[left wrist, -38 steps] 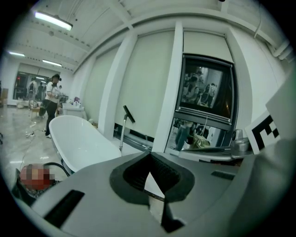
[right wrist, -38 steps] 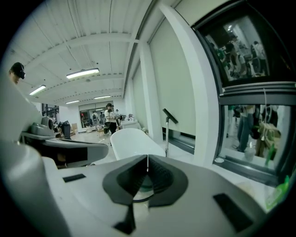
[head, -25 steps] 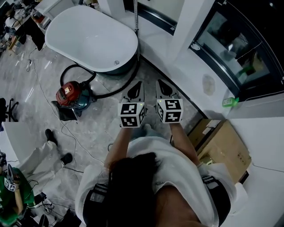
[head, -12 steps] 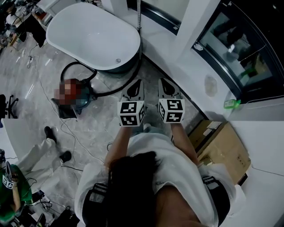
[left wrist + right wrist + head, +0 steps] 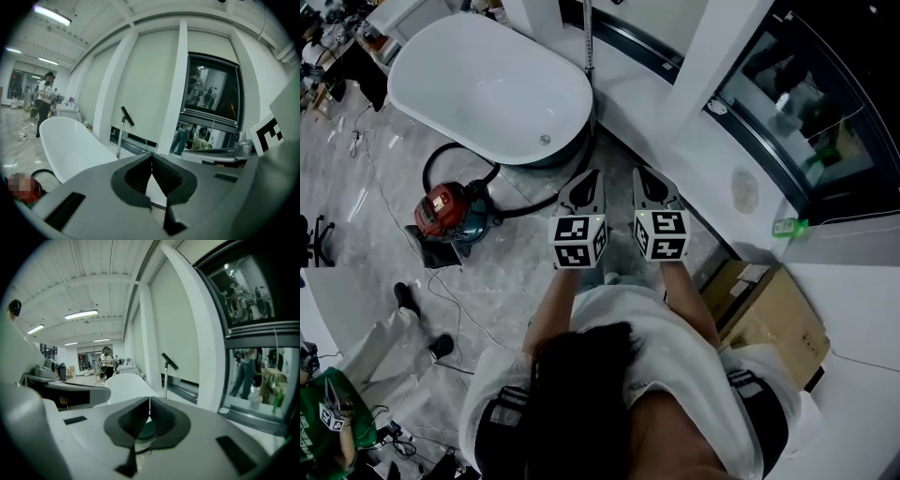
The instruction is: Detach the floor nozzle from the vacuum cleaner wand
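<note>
A red canister vacuum (image 5: 445, 210) sits on the grey floor left of me, and its black hose (image 5: 530, 202) curves round the foot of the bathtub. The metal wand (image 5: 589, 37) stands upright against the wall behind the tub. In the gripper views the wand (image 5: 120, 138) (image 5: 165, 379) carries a black angled piece (image 5: 127, 116) at its top; I cannot tell the floor nozzle apart. My left gripper (image 5: 592, 175) (image 5: 152, 155) and right gripper (image 5: 637, 172) (image 5: 149, 400) are held side by side, pointing towards the wall. Both are shut and hold nothing, well short of the wand.
A white bathtub (image 5: 487, 84) fills the upper left. A white column (image 5: 722, 56) and a dark window stand ahead on the right, with a green bottle (image 5: 787, 226) on the ledge. A cardboard box (image 5: 773, 319) lies at my right. Cables and other people (image 5: 337, 422) are at the left.
Both grippers have moved a little forward together, still shut and side by side. The tub and the canister have slid slightly in the head view.
</note>
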A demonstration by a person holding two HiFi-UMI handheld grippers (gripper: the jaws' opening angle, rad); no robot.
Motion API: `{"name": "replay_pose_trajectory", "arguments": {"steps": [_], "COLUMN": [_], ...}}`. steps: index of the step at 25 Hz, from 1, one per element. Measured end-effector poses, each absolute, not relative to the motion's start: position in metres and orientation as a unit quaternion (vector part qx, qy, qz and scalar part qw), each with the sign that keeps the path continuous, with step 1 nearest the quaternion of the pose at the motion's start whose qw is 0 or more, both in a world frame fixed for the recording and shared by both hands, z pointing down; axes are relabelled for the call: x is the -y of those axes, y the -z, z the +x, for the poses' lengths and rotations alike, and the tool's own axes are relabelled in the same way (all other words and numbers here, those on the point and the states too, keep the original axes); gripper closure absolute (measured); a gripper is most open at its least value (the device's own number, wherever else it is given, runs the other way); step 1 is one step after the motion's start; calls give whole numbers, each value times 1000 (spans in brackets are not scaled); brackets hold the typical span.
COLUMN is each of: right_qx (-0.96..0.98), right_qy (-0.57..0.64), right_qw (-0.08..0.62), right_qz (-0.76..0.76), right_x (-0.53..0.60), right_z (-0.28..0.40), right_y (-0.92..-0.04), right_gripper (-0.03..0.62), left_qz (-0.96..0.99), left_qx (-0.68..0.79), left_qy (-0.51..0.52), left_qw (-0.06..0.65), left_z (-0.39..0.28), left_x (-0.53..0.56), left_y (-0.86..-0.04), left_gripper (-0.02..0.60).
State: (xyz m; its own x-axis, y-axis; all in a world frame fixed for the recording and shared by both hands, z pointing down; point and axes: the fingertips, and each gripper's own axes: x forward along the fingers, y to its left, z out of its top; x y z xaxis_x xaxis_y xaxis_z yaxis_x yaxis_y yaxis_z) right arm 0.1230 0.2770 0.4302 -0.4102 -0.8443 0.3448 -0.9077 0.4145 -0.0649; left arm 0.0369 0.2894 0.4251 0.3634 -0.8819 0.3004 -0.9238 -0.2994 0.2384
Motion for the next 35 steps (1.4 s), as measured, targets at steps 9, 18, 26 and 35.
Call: {"name": "replay_pose_trajectory", "arguments": {"steps": [9,18,26,35], "right_qx": [835,831,825,813], "right_qy": [-127,-130,-126,-133], "right_qw": [137,149,153,142], "right_qz": [517,519,529,549], "right_x": [-209,-138,-96,-65], "right_z": [90,55,28,17], "right_y": [-437,-436,-431,-428], "right_gripper": [579,579,579,579], "left_qz": [803,811,821,828], "left_qx": [560,549,535,523], "left_qy": [-58,-53,-47,-38], "left_qw": [194,195,195,198], "left_z": [8,-28,-50,-68], "left_x": [-215,-144,-91,-54], "left_y": [-431,-425,-420,-421], "left_gripper": [577,577,577,577]}}
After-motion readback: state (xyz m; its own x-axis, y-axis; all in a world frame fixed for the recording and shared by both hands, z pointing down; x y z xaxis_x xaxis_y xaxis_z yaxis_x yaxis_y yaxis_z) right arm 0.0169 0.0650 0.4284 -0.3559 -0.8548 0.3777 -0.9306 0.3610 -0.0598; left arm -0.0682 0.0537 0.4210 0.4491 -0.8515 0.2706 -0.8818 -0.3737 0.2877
